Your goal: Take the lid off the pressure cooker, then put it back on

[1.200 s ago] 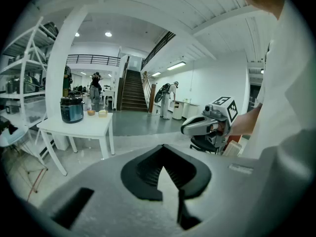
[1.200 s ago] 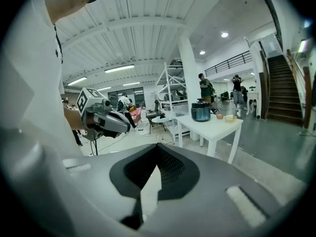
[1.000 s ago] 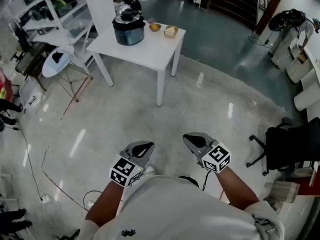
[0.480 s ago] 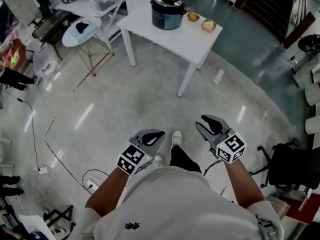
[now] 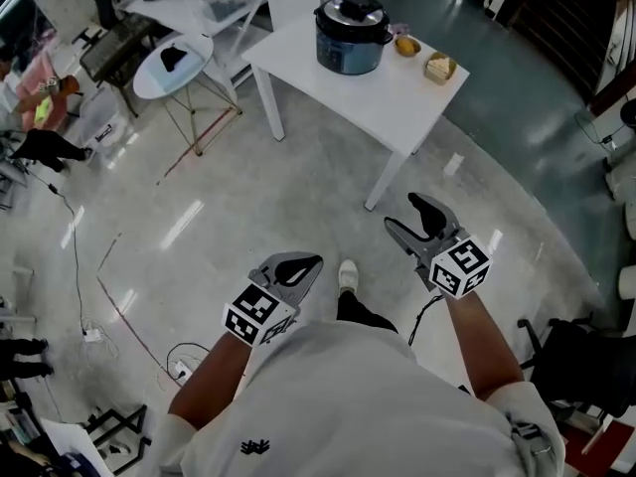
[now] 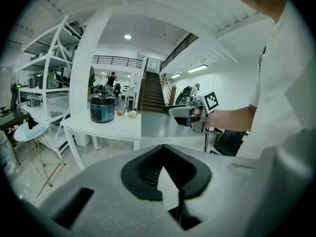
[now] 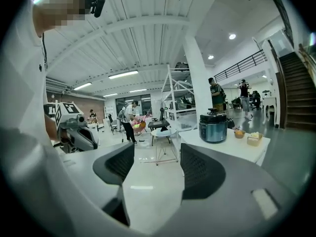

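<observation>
Desk [image 5: 390,95] with pressure cooker [image 5: 350,36] now nearer; right gripper [image 5: 402,215] fingers just opened wide, empty; left gripper [image 5: 304,265] fingers together; both short of desk.

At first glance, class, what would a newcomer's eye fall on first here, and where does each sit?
The dark pressure cooker, lid on, stands on the white table at the head view's top. Nearer, the right gripper has just been opening its jaws, nothing between them; the left gripper is shut.
</observation>
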`<state>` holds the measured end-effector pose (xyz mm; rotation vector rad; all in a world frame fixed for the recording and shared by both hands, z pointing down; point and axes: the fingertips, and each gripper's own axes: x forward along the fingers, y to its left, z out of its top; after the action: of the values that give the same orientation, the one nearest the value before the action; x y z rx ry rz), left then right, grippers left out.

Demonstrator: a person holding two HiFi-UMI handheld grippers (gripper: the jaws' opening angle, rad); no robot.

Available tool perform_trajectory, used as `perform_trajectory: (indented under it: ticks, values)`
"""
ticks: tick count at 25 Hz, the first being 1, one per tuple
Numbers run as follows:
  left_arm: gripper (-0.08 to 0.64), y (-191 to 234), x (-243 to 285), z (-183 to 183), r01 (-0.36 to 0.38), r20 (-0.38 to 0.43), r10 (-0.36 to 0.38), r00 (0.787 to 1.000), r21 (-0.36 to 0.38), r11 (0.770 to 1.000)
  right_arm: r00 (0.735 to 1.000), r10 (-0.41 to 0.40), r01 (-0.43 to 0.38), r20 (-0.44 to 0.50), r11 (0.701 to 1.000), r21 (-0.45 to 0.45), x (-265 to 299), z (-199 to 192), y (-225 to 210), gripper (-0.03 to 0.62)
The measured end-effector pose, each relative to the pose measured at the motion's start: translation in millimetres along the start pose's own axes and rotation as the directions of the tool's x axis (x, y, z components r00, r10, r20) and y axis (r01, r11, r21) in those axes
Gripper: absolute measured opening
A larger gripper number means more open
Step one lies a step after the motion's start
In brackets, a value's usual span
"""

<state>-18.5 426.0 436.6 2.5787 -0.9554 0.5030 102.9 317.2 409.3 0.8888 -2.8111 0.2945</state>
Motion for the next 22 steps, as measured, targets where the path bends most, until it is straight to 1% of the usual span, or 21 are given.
perform_trajectory:
  ticks: [4,7,12,16,22]
  values:
    - [0.006,30,47,43,-0.017,-0.003,0.017,1.0,0.02,1.0,1.0,0.011,-0.011,-0.004,1.0,-0.013,21,19,-65,0.314]
    - [0.006,51,81,75,-0.034,0.018,0.034,0.999,0.011,0.999,1.0,0.019,-0.02,-0.007,1.0,-0.015,35,33,-115,0.314]
    - [0.006,74,125,105,-0.045,0.032,0.045,0.999,0.001,0.999,0.999,0.035,-0.035,0.003,0.999,-0.019,57,50,-178,0.313]
    - [0.006,89,145,120,-0.05,0.056,0.052,0.997,-0.039,0.998,0.999,0.044,-0.043,0.006,0.999,-0.029,76,60,-210,0.308]
    - [0.006,124,160,133,-0.072,0.057,0.074,0.996,-0.044,0.996,0.998,0.064,-0.064,0.008,0.997,-0.05,114,75,-238,0.307]
